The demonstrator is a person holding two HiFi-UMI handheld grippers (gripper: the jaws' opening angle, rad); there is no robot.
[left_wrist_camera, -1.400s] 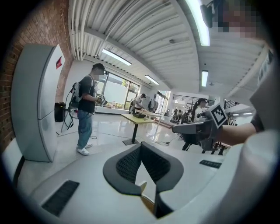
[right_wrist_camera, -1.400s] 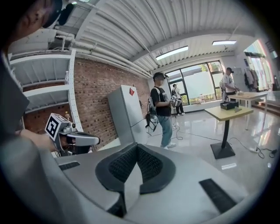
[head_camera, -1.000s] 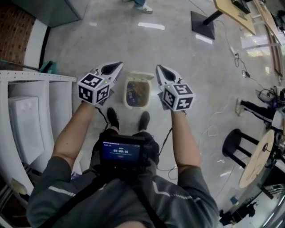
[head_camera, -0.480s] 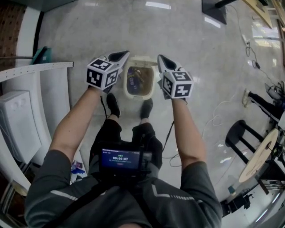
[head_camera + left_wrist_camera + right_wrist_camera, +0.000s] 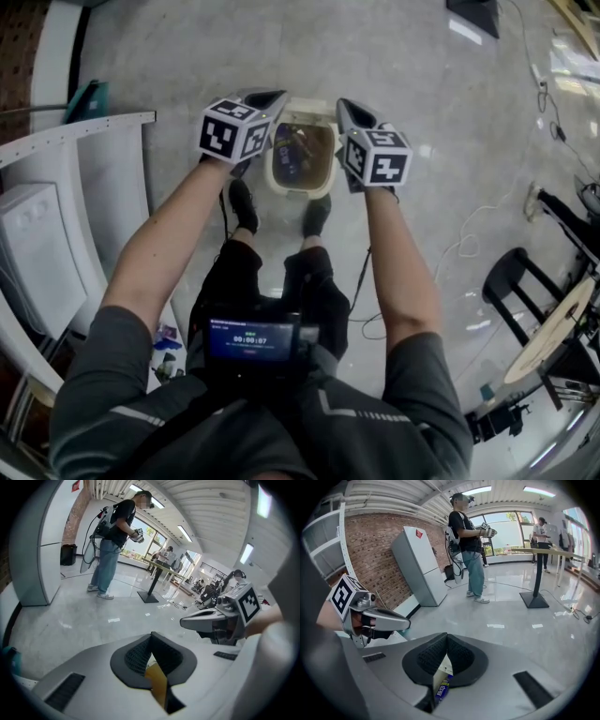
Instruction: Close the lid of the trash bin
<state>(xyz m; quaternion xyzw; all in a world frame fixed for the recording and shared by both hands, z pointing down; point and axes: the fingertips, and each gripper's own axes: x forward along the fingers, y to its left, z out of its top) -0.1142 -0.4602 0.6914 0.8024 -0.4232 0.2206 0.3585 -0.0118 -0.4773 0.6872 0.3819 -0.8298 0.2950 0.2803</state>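
In the head view a cream trash bin [image 5: 302, 190] stands open on the floor just ahead of my shoes, with rubbish inside. Its lid [image 5: 314, 106] stands up at the far rim. My left gripper [image 5: 272, 97] hovers over the bin's left rim and my right gripper [image 5: 345, 106] over its right rim. The jaws of both are shut with nothing held. In the left gripper view, a yellowish part of the bin [image 5: 157, 681] shows below the closed pads [image 5: 140, 654]. The right gripper view shows a blue wrapper [image 5: 442, 690] inside the bin.
White shelving [image 5: 56, 234] runs along the left. A black stool [image 5: 511, 272], a round wooden table [image 5: 553, 328] and floor cables [image 5: 469, 239] lie to the right. Another person [image 5: 468, 536] stands some way ahead, beside a white cabinet [image 5: 419, 559].
Both grippers have moved forward and closer together, from beside the bin's near half to its far rim. The bin lies closer under me.
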